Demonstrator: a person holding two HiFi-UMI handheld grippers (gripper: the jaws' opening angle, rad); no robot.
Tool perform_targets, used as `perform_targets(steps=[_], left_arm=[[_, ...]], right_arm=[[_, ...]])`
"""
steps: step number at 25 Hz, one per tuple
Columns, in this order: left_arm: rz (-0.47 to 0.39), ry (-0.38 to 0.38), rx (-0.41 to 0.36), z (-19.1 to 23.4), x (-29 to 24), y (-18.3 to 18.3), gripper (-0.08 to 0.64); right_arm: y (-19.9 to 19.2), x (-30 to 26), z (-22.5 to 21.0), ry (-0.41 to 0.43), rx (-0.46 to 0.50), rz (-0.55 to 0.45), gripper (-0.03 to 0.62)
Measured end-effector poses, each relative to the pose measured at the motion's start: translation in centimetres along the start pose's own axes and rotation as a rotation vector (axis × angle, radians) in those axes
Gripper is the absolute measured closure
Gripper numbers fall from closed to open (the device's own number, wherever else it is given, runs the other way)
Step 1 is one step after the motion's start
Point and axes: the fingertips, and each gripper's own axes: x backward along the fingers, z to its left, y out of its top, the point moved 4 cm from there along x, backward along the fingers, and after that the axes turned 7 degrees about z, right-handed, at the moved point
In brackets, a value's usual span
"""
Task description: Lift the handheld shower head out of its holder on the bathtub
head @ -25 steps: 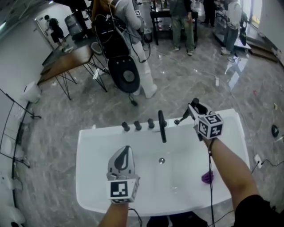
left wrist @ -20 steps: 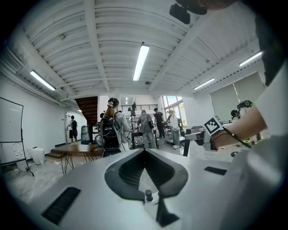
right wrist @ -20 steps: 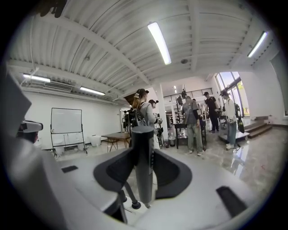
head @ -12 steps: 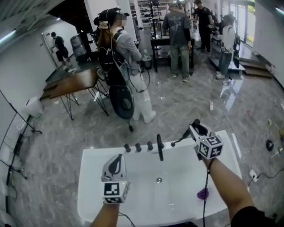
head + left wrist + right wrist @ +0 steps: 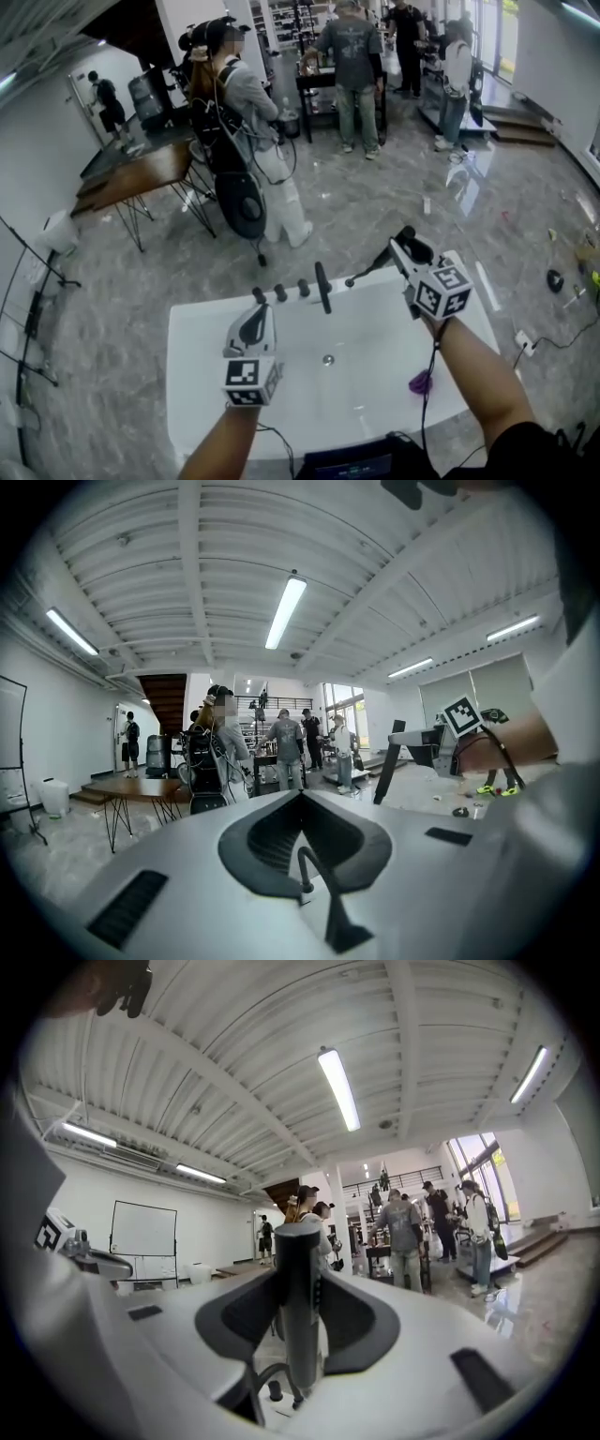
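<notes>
the right gripper (image 5: 404, 246) is pinching the shower head (image 5: 298, 1288) above the tub (image 5: 192, 375); the left gripper (image 5: 262, 312) is hovering over the tub, jaws pressed together, empty.

White left tool (image 5: 263, 312), white right tool (image 5: 404, 242), black-and-white marker cubes (image 5: 249, 382), thin black cables (image 5: 429, 394), black short sleeve (image 5: 527, 452)

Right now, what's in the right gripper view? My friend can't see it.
The right gripper holds a dark grey shower head upright between its jaws, mid-picture. Behind it, people stand in a bright room with a whiteboard at left and long ceiling lights.
</notes>
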Motion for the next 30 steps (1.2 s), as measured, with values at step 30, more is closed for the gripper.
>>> perform_targets(steps=[30], left_arm=[[-0.076, 0.009, 0.054, -5.6, 11.1, 5.9, 0.554]], right_arm=[[12.2, 20.4, 5.2, 0.065, 0.049, -0.202, 0.449]])
